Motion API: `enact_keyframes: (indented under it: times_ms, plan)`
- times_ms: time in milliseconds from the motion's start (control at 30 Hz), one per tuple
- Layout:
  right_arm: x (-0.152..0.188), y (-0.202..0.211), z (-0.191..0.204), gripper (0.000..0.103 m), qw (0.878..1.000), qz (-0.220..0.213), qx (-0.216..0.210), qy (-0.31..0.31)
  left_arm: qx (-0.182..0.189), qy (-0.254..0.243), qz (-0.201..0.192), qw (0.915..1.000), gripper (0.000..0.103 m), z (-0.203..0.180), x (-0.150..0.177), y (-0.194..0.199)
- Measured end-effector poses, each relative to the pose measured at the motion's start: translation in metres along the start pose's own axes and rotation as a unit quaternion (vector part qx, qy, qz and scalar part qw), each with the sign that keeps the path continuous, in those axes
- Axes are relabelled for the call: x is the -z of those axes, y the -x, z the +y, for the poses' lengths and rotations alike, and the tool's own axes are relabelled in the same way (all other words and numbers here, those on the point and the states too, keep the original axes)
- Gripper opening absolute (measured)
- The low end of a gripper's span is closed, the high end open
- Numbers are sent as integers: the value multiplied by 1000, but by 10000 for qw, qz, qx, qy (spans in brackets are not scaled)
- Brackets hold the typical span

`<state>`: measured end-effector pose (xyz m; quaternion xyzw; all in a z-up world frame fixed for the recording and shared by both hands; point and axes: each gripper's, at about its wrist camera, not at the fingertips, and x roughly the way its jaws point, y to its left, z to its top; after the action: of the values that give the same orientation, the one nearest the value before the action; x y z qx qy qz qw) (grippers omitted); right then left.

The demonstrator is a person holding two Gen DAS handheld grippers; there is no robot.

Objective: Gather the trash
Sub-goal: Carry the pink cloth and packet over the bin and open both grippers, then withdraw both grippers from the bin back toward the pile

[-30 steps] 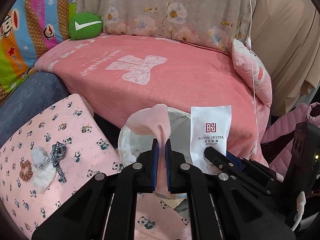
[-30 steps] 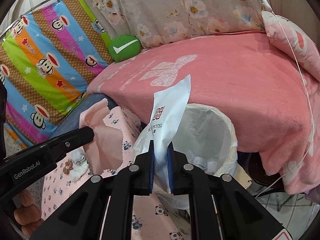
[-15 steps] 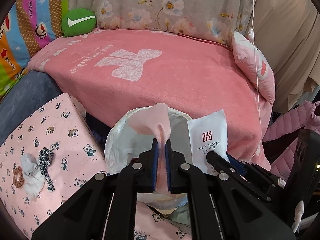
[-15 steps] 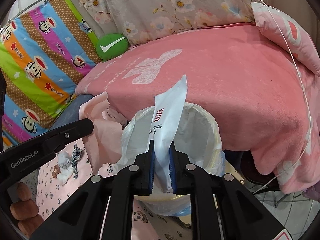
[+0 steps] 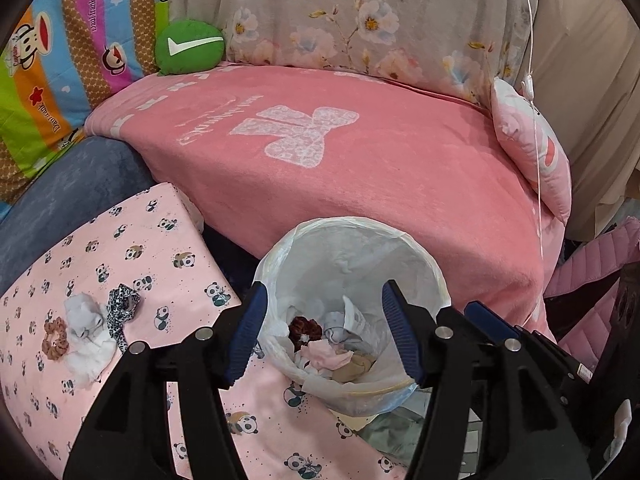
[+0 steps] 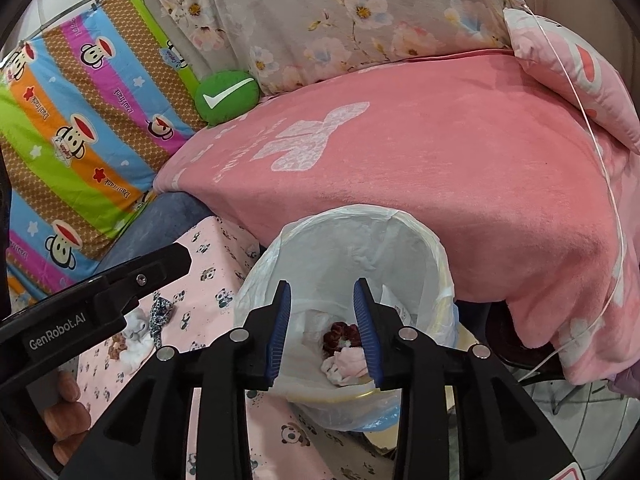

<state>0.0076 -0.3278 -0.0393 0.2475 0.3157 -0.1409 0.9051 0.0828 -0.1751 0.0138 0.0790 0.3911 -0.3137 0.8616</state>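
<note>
A white-lined trash bin (image 5: pixel 352 232) (image 6: pixel 360 220) stands between the pink bed and the panda-print surface. Inside lie a pink cloth (image 5: pixel 328 360) (image 6: pixel 350 362), a white hotel packet (image 5: pixel 356 320) (image 6: pixel 394 304), a dark red scrunchie (image 5: pixel 305 328) (image 6: pixel 338 334) and other scraps. My left gripper (image 5: pixel 324 304) is open and empty above the bin. My right gripper (image 6: pixel 322 300) is open and empty above the bin too. On the panda surface lie a crumpled white tissue (image 5: pixel 86 332), a brown scrunchie (image 5: pixel 54 338) and a leopard-print scrunchie (image 5: pixel 120 308).
The pink blanket-covered bed (image 5: pixel 340 152) lies behind the bin, with a green cushion (image 5: pixel 190 46) and a pink pillow (image 5: pixel 532 160). A striped cartoon blanket (image 6: pixel 80 120) hangs at the left. The left gripper's body (image 6: pixel 92 304) shows at the left of the right wrist view.
Both grippers have opened over the bin. The pink cloth and the white hotel packet have dropped out of them into the bin.
</note>
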Motion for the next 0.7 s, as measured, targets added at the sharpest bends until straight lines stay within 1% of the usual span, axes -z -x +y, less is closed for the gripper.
enact_keyframes:
  times_ms: [233, 333, 700]
  plan:
    - [5, 9, 26, 37, 9997, 5, -100, 207, -65, 186, -90, 9998, 57, 20, 6, 17]
    - [8, 13, 38, 42, 9995, 1, -140, 295, -92, 256, -136, 9995, 57, 30, 9, 24]
    - [25, 22, 89, 47, 9973, 87, -322, 655, -275, 582, -253, 9976, 57, 72, 24, 48]
